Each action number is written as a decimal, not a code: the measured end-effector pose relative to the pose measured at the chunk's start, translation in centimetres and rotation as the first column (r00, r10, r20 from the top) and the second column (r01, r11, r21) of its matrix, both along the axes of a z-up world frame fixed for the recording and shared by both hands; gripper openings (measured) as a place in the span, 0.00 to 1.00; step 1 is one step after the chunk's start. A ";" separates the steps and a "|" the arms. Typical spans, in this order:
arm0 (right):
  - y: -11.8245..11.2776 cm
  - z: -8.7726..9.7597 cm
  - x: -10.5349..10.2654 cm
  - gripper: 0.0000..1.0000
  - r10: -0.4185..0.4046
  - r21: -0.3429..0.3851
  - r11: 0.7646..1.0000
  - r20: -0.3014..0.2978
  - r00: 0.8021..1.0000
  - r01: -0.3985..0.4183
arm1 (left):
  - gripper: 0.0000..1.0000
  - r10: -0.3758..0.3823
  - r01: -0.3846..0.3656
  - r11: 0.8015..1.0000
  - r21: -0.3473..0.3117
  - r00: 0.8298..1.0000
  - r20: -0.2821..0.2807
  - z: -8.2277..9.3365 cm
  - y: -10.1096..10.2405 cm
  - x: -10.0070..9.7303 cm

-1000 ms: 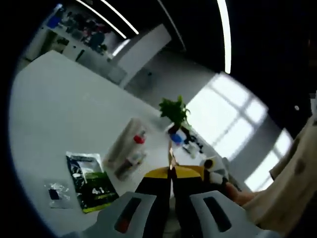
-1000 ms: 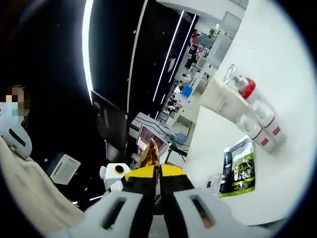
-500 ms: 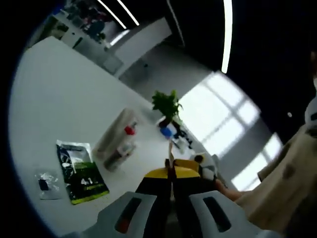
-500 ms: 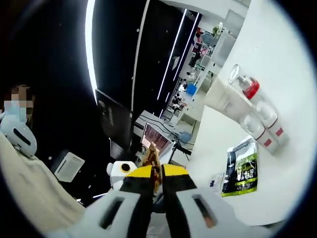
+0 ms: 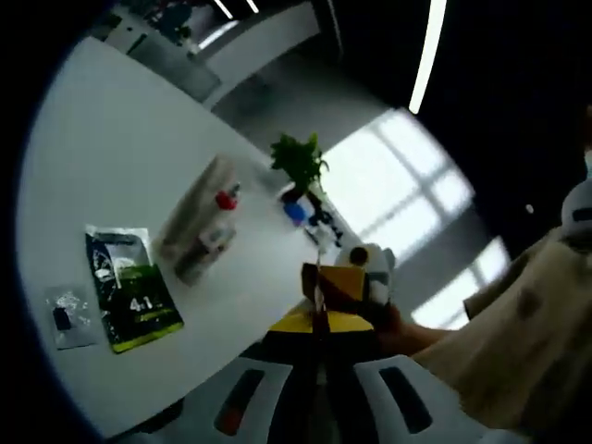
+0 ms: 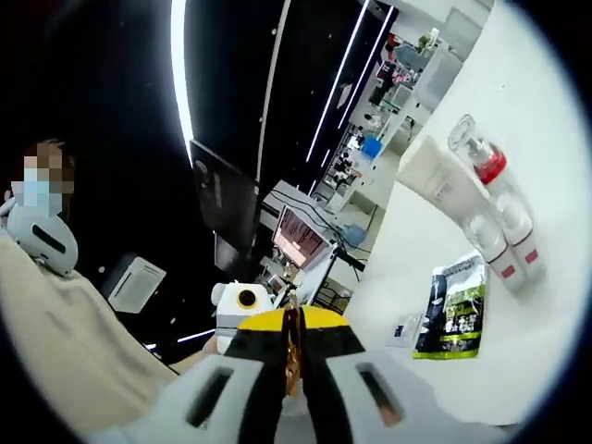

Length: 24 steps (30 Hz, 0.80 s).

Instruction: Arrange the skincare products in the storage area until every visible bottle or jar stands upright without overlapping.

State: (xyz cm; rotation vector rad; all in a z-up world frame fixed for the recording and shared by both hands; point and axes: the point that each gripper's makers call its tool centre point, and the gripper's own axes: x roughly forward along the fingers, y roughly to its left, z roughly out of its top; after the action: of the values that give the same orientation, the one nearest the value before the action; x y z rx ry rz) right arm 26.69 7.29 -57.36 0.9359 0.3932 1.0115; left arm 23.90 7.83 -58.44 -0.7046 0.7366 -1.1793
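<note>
We see the left gripper (image 5: 319,370) w/ jaws pressed together, nothing betw. them; right gripper (image 6: 292,370) likewise closed, empty. Both are held off the white table (image 5: 111,166). On it: one white tube (image 6: 442,180), lying flat, beside two clear bottles (image 6: 504,236) w/ red parts, apparently lying too; near them one green-black sachet (image 5: 134,296) and one small clear packet (image 5: 65,314). Beyond: one potted plant (image 5: 298,162), windows, ceiling light strips, shelving. Labels are too blurred to read.

White table (image 5: 120,157) w/ bottles (image 5: 199,231) lying flat, green sachet (image 5: 129,291), small clear packet (image 5: 67,314).
</note>
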 end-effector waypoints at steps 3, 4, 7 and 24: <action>-0.3 0.2 0.0 0.01 -0.006 0.018 1.000 -0.004 1.000 0.006 | 0.00 0.009 -0.009 1.000 -0.002 1.000 0.023 0.2 -0.2 0.2; -0.4 0.2 0.2 0.01 -0.019 0.015 1.000 0.000 1.000 0.019 | 0.00 0.012 -0.012 1.000 0.000 1.000 0.028 0.1 -0.2 0.3; -0.6 0.2 0.3 0.01 -0.026 0.021 0.999 -0.009 1.000 0.026 | 0.00 0.017 -0.018 1.000 0.008 0.996 0.092 0.2 -0.3 0.4; -0.9 1.1 1.8 0.01 -0.111 0.102 0.988 -0.046 0.993 0.115 | 0.00 0.065 -0.064 0.998 -0.017 0.994 0.084 -0.1 -0.5 0.3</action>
State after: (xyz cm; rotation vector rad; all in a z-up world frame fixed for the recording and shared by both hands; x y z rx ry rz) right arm 28.51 6.36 -56.28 1.0630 0.3196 0.9174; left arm 24.17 7.37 -58.59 -0.6815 0.6313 -1.1487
